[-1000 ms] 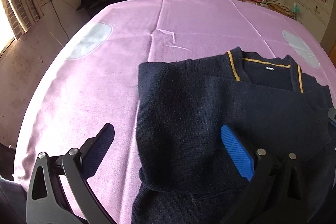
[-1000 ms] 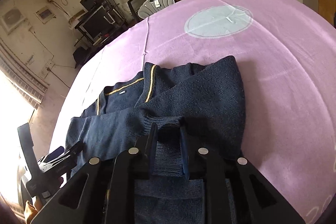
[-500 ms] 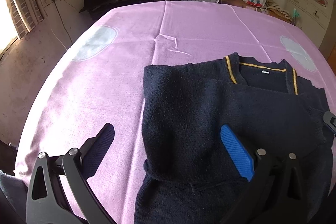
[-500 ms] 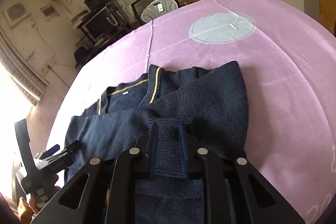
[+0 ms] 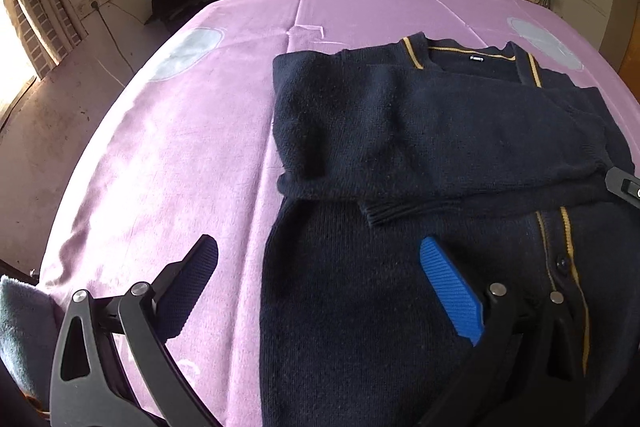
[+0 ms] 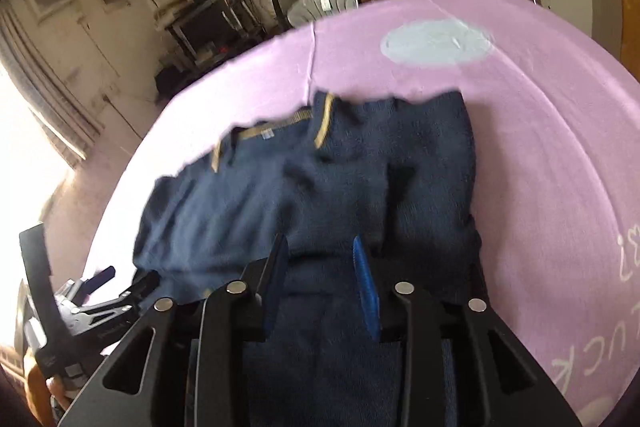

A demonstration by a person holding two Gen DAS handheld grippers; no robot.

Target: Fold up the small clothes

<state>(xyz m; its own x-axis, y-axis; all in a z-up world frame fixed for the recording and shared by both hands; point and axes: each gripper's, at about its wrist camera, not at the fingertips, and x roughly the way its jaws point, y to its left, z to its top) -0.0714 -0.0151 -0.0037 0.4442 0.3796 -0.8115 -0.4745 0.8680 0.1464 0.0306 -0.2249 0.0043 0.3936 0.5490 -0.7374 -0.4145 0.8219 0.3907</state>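
We have one navy cardigan (image 5: pixel 420 131) on the pink-covered counter (image 5: pixel 180 147), lying straight ahead of both claws and running under them. As far as we can judge, the fold is partly done: one sleeve (image 5: pixel 460 183) lies crosswise over the chest just beyond the left claw's blue finger, its ribbed cuff ending near the button band, and in the right wrist view the side ahead and to the right of the right claw looks turned in too, though that view is blurred. What seems left is bringing the lower body up toward the collar (image 5: pixel 472 57).

Our left claw (image 5: pixel 320 283) is released, jaws wide apart, one finger over the bare cloth and the other over the cardigan's lower body. Our right claw (image 6: pixel 320 279) also stands parted, with nothing between its fingers, hovering above the knit.

We count one garment and two claws.
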